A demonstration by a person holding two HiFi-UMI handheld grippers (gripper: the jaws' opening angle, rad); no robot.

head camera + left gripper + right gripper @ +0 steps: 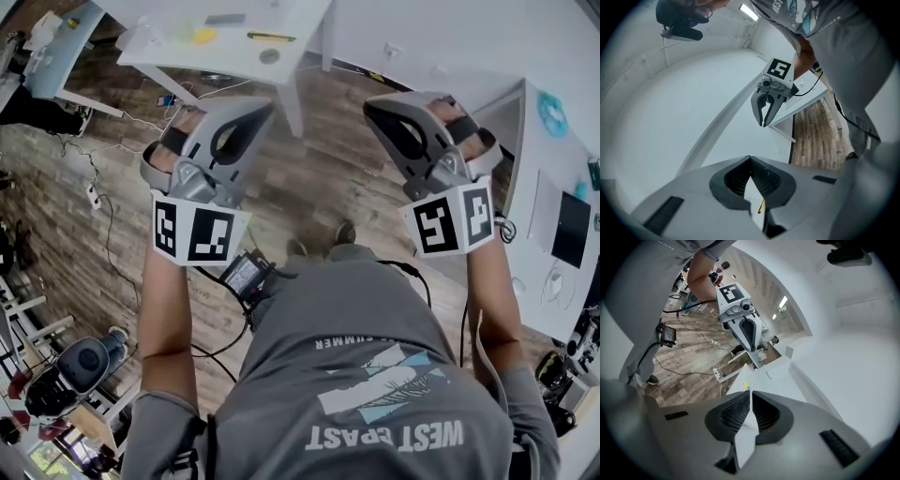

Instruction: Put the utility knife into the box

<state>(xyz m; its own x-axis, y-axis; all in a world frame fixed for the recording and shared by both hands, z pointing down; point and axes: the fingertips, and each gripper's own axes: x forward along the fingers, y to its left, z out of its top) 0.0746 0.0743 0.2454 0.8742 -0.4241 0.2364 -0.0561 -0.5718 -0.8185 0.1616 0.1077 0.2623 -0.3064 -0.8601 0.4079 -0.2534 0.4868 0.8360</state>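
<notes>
In the head view I hold both grippers up over the wood floor, well short of the white table [169, 52] at the top. A slim yellow-and-black utility knife [270, 37] lies on that table. Close by are a yellow lump [203, 36], a round grey thing [270, 56] and a flat grey thing [225, 19]; I cannot tell which is the box. My left gripper [265, 106] [750, 157] is shut with nothing between its jaws. My right gripper [371, 104] [750, 391] also has its tips together and holds nothing. Each gripper view shows the other gripper in the air.
A white desk [539, 159] at the right carries a dark tablet [570, 228] and a blue roll [551, 113]. Cables and a power strip [94, 196] lie on the floor at the left. A black device [246, 274] hangs at the person's waist. Chairs stand bottom left.
</notes>
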